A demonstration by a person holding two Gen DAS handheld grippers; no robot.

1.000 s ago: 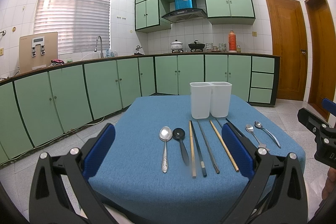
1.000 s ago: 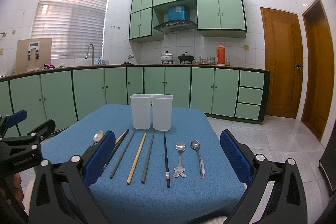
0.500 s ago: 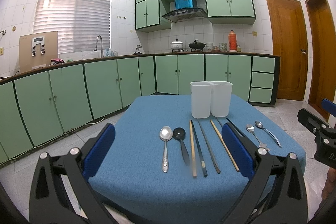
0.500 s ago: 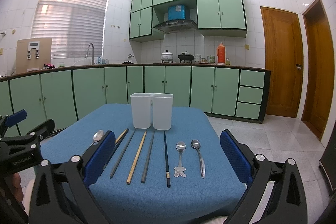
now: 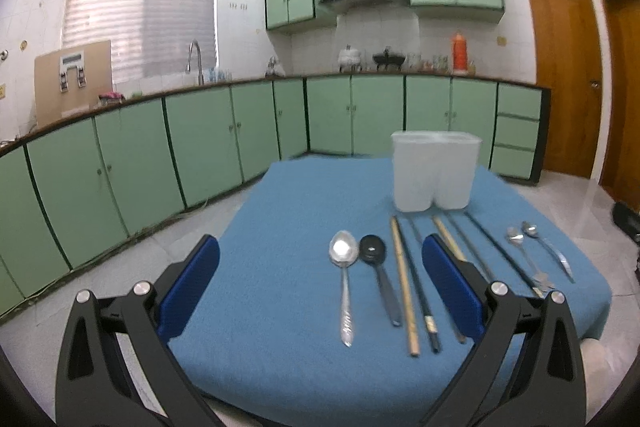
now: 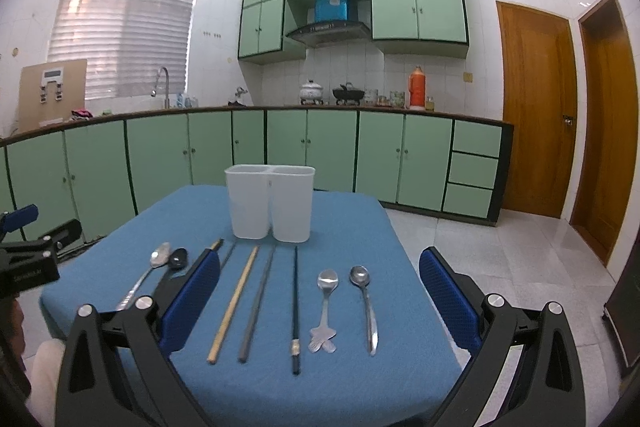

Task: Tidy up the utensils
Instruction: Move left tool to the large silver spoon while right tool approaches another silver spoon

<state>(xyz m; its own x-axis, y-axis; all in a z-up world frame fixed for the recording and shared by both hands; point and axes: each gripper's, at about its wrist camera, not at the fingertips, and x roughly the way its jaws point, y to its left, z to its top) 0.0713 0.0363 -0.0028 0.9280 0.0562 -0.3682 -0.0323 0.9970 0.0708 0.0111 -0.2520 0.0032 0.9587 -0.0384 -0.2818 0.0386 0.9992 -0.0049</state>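
Here, left gripper [image 5: 320, 279] agape, right gripper [image 6: 320, 291] agape — utensils untouched.

Both tongs share one build. The left tongs [image 5: 320, 283] have two matte black arms with triangular cut-outs, each arm carrying a pair of round silver screw heads near its upper end. The inner faces bear long blue pads [image 5: 190, 285] with a fine dimpled texture and rounded tips. The right tongs [image 6: 320, 299] look the same: black frame, silver screws, textured blue pads [image 6: 450, 301]. In the right wrist view the left tongs show again from the side at the left edge (black body, blue tip, small pale lettering too blurred to read). Light-coloured clothing [image 6: 46, 375] shows low at the left.
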